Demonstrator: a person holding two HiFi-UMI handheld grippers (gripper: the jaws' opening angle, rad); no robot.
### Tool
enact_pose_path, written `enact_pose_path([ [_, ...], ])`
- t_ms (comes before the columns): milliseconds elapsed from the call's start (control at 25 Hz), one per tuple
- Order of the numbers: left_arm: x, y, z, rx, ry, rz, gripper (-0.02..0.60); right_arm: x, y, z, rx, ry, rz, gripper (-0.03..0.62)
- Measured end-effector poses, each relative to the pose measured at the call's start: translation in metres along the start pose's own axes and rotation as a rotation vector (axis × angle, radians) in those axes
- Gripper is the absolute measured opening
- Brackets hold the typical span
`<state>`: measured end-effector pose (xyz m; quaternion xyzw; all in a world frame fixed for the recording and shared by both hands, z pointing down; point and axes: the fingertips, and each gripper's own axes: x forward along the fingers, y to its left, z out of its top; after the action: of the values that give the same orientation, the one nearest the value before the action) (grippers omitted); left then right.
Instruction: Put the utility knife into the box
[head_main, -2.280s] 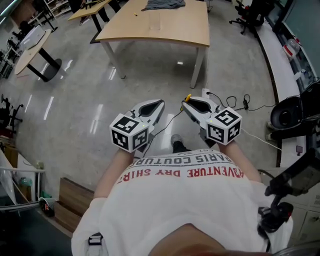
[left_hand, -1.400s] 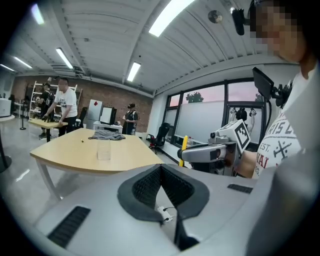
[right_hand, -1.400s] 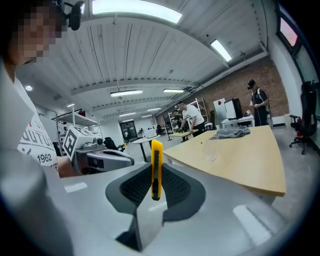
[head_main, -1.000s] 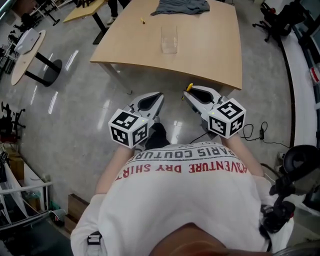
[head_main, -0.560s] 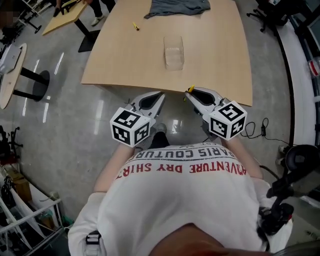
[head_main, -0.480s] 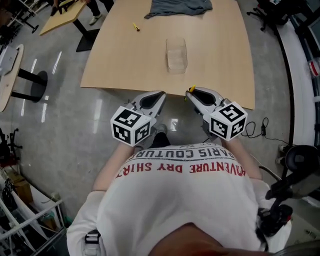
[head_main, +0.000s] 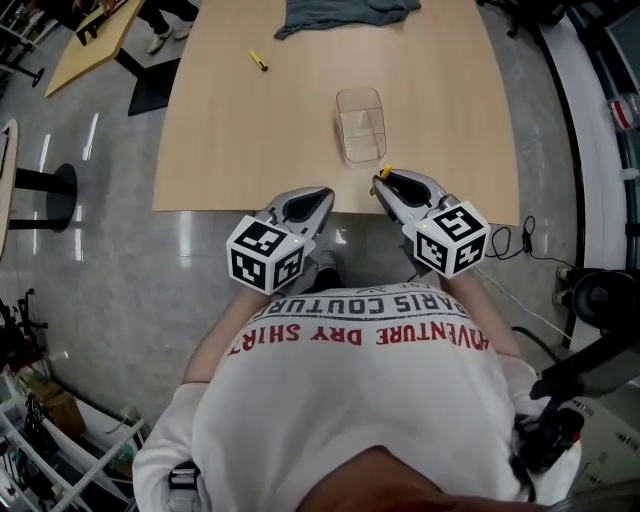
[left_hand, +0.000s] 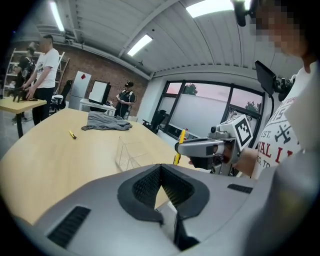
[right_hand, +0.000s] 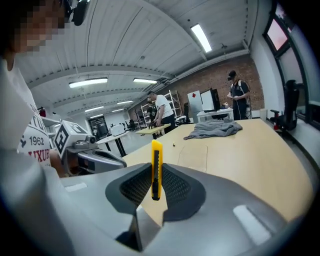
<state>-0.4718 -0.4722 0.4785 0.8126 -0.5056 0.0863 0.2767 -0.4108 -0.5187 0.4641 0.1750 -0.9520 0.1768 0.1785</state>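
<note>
A yellow utility knife stands upright between the jaws of my right gripper, which is shut on it. In the head view its yellow tip pokes out of the right gripper, just over the near edge of the wooden table. The clear plastic box lies on the table a short way beyond that gripper, open and empty. It shows as the clear box and the box in the gripper views. My left gripper hovers at the table's near edge, shut with nothing in it.
A grey cloth lies at the table's far end, and a small yellow pen-like item at its far left. Cables trail on the floor to the right. People stand by another table beyond.
The person has walked up to the table. Both grippers, earlier over bare floor, now reach its near edge close to the clear box. The knife stays in the right gripper.
</note>
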Motion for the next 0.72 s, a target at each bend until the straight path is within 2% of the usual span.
enact_pose_path([
  [240,0.004,0.022,0.005,-0.011,0.012,-0.007,0.003,0.044,-0.038,0.014,-0.049,-0.012,-0.128,0.058],
  [480,0.004,0.049,0.005,-0.021,0.035,0.005,0.003,0.089,-0.065,-0.015,-0.041,0.078,-0.185,0.058],
  [720,0.008,0.071,0.005,-0.036,0.046,0.012,0.003,0.109,-0.080,-0.041,-0.023,0.154,-0.220,0.058],
])
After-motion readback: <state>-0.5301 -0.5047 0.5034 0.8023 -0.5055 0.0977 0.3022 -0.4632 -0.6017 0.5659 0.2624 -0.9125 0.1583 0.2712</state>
